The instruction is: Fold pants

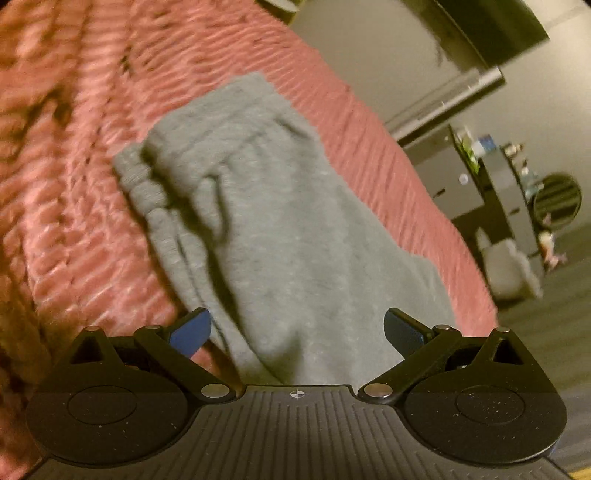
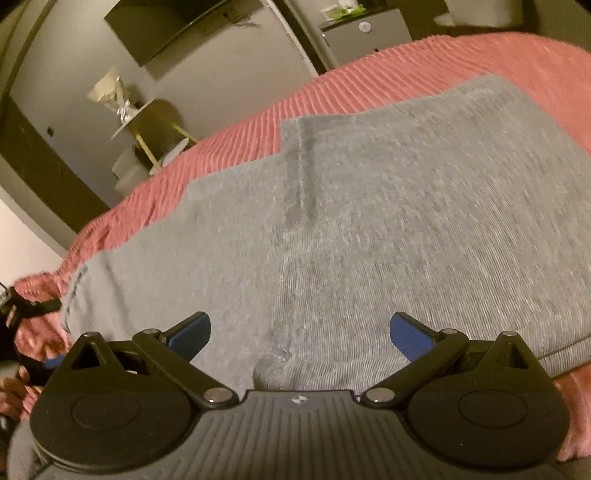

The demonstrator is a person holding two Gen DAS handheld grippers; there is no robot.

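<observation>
Grey sweatpants (image 1: 280, 236) lie on a pink ribbed bedspread (image 1: 74, 177). In the left wrist view their gathered elastic waistband (image 1: 144, 181) is at the far left end. My left gripper (image 1: 297, 328) is open, its blue-padded fingers wide apart just above the near end of the pants. In the right wrist view the pants (image 2: 351, 229) fill the middle, folded with one layer's edge (image 2: 299, 162) lying over another. My right gripper (image 2: 300, 332) is open and empty, hovering over the near edge of the cloth. The left gripper shows at the left edge (image 2: 22, 314).
The bedspread (image 2: 406, 62) ends at the bed's far edge. Beyond it are a wall-mounted TV (image 2: 166, 26), a dark cabinet (image 1: 506, 192) with small items on top, a round fan (image 1: 557, 199), a gold side table (image 2: 155, 125) and grey carpet (image 1: 546, 332).
</observation>
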